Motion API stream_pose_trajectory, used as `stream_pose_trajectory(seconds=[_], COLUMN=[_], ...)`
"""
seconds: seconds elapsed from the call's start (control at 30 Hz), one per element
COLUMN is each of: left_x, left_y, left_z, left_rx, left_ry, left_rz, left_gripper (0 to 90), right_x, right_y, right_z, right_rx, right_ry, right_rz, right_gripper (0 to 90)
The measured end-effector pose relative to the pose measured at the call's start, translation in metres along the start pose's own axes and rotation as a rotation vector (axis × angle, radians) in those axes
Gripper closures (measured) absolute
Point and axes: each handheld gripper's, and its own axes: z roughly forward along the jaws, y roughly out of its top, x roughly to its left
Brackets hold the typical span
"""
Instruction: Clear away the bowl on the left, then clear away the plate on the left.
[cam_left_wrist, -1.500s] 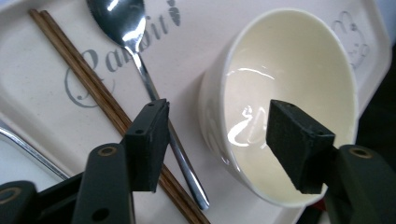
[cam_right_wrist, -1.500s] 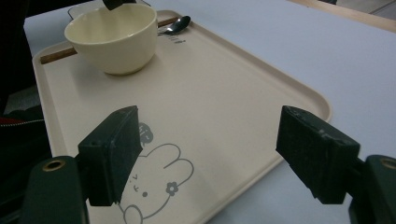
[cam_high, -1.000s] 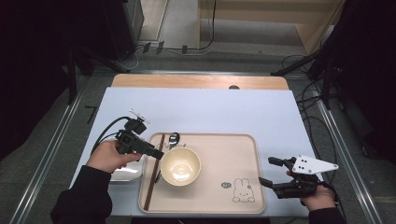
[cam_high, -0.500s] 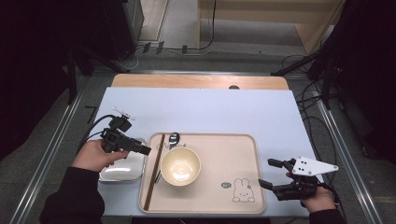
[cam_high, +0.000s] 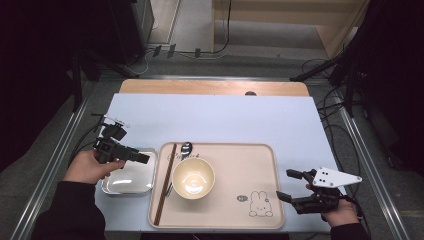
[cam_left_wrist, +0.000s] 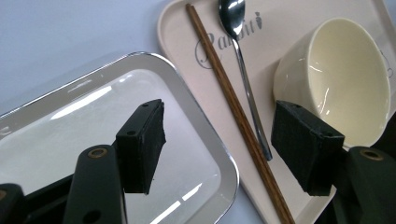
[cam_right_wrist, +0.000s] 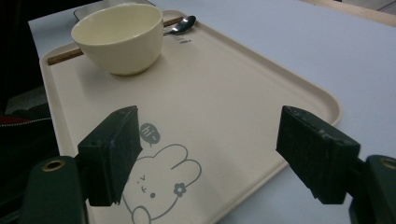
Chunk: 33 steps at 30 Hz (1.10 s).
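The left gripper (cam_high: 142, 159) is hovering with its jaws spread wide and nothing between them, just over the right rim of the steel tray (cam_high: 111, 187), which is lying empty on the blue table (cam_high: 225, 120) at about 8 o'clock. In the left gripper view the jaws are straddling that rim and the edge of the beige tray (cam_left_wrist: 196, 93) touching or just beside it; the chopsticks (cam_left_wrist: 236, 109) are lying toward 1 o'clock from the jaws, their long axis running roughly 11 to 5 in that view, with the spoon (cam_left_wrist: 243, 56) alongside them on the bowl's side. In the high view the chopsticks (cam_high: 165, 183) are running nearly 12 to 6 along the beige tray's left edge, so the left gripper is much the nearer one. The bowl (cam_high: 193, 178), upright and empty, is standing just right of the spoon. The right gripper (cam_high: 290, 186) is waiting, jaws apart and empty, off the beige tray's right edge at about 4 o'clock, pointing toward the rabbit print (cam_right_wrist: 159, 196).
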Motion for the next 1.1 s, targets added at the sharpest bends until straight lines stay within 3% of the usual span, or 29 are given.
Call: stream_pose_trajectory(seconds=[0.27,0.6,0.83,1.1], left_x=[0.012,0.031,0.044,0.058], left_y=[-0.007,-0.024,-0.032,-0.042], left_z=[-0.007,-0.015,-0.022,-0.022], left_rx=[-0.022,-0.018,-0.066,-0.034], left_ry=[0.016,0.075,0.085,0.137], left_rz=[-0.049,-0.079,-0.118,-0.152], left_gripper=[37.5,39.4,39.1,40.1], right_x=[-0.001,-0.002,-0.003,-0.003], right_y=[0.001,0.003,0.003,0.004], right_z=[0.001,0.005,0.006,0.008], right_rx=[0.0,-0.002,-0.004,0.001], right_ry=[-0.001,0.007,0.011,0.015], right_rz=[-0.003,-0.003,-0.001,-0.002], right_gripper=[22.2,22.2,22.2,22.2])
